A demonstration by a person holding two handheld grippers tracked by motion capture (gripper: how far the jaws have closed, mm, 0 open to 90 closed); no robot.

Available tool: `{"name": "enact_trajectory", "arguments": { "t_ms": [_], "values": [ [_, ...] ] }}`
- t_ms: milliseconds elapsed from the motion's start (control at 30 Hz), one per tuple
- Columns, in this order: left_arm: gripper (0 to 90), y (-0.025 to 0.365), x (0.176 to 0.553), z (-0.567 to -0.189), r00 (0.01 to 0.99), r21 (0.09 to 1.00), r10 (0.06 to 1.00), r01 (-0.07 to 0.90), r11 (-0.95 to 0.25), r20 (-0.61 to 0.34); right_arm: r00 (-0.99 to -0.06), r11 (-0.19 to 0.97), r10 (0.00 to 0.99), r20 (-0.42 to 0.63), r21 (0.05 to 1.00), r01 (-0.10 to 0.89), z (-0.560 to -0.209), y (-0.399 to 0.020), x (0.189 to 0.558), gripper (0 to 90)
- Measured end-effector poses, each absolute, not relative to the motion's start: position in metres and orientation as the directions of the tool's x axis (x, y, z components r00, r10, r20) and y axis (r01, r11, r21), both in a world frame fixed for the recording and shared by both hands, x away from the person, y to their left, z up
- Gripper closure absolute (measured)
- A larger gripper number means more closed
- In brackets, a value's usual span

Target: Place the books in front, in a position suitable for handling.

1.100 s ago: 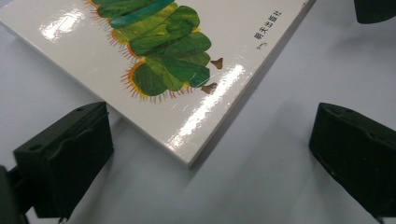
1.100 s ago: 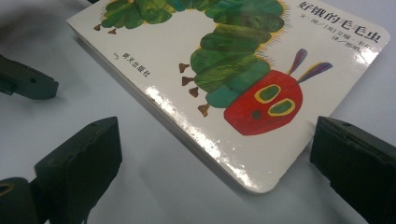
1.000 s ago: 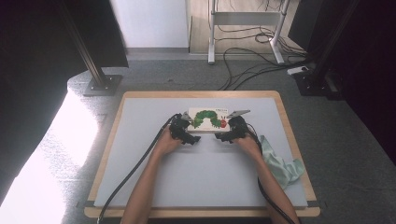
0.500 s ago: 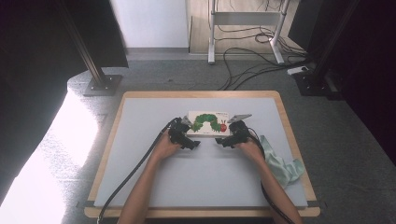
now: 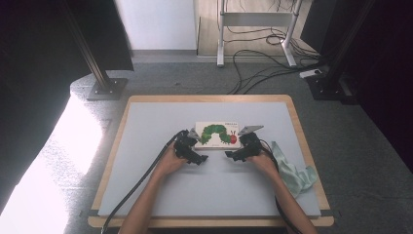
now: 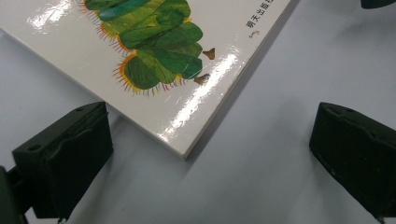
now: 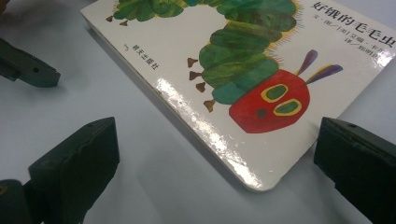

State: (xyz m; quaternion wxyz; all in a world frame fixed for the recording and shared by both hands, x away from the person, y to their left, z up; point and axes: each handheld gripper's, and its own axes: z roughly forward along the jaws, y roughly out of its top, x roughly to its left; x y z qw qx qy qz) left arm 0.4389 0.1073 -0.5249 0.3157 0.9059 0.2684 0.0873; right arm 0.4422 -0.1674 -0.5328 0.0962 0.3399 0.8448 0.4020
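A pale grey mat is covering the wooden counter (image 5: 302, 146), which is standing on a dark carpeted floor with cables (image 5: 263, 73) trailing at the far side, and strong light is falling on the floor at the left. Near the middle of the mat a glossy board book (image 5: 217, 134) with a green caterpillar on its cover is lying flat. At its near left corner the left tool (image 5: 191, 152) is hovering with its jaws spread wide, the corner sitting between them but apart from both. At the near right corner the right tool (image 5: 238, 152) is likewise standing wide open around the corner, not touching it. Further right a pale green cloth (image 5: 292, 173) is lying crumpled near the counter's edge. The risk, as I judge it, is that the slick, thin cover is offering little purchase: if a jaw is closing on a corner alone, the book may be skidding away across the smooth mat or pivoting, and an uneven pull from the two sides could be twisting it.
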Motion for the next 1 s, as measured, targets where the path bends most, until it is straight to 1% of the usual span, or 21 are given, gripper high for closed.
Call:
{"name": "enact_trajectory", "arguments": {
  "t_ms": [533,700,1000],
  "values": [
    [0.0,0.112,0.390,-0.525,0.848,0.625,0.529,0.420,-0.658,-0.013,-0.764,0.462,0.637,0.101,0.744,0.483,-0.533,-0.166,0.399,0.0],
    [0.0,0.113,0.373,-0.526,0.848,0.627,0.530,0.420,-0.656,-0.013,-0.771,0.455,0.626,0.119,0.746,0.485,-0.533,-0.167,0.385,0.0],
    [0.0,0.115,0.342,-0.526,0.846,0.634,0.533,0.420,-0.649,-0.015,-0.786,0.469,0.606,0.121,0.744,0.477,-0.532,-0.167,0.358,0.0]
  ]
}}
